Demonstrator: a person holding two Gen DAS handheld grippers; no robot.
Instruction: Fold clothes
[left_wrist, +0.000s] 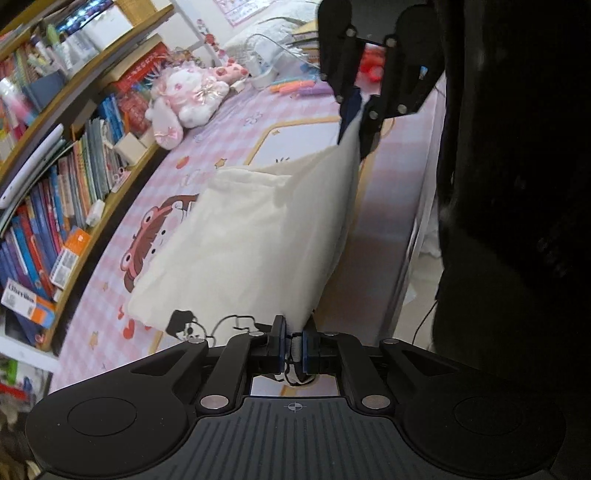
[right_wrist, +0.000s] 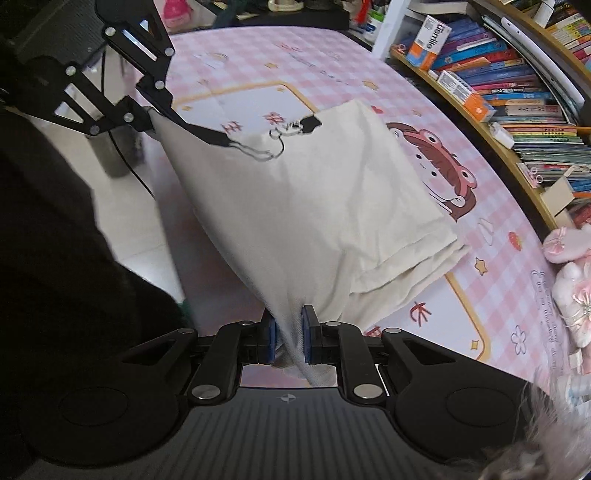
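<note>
Garment (right_wrist: 317, 206): cream cloth, matt, fine weave, soft creases; black print near one edge. Table cover (right_wrist: 258, 55): pink check, smooth, slight sheen. L gripper (left_wrist: 294, 345) & R gripper (right_wrist: 289, 339): matt black plastic w/ shiny metal screws, blue pads. Shelf (left_wrist: 110, 48) far left: wood, glossy book spines. Plush toy (left_wrist: 188, 96): fuzzy, satin bows.

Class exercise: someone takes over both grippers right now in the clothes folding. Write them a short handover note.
Left gripper: shut on one near corner of the cream garment.
Right gripper: shut on the other near corner.
Garment: near edge lifted between the two grippers, far end lying on the pink checked table cover.
Done: both corners gripped and raised.
Left: probably carry the raised edge over to the far end, lay it down, release, then finish folding.
</note>
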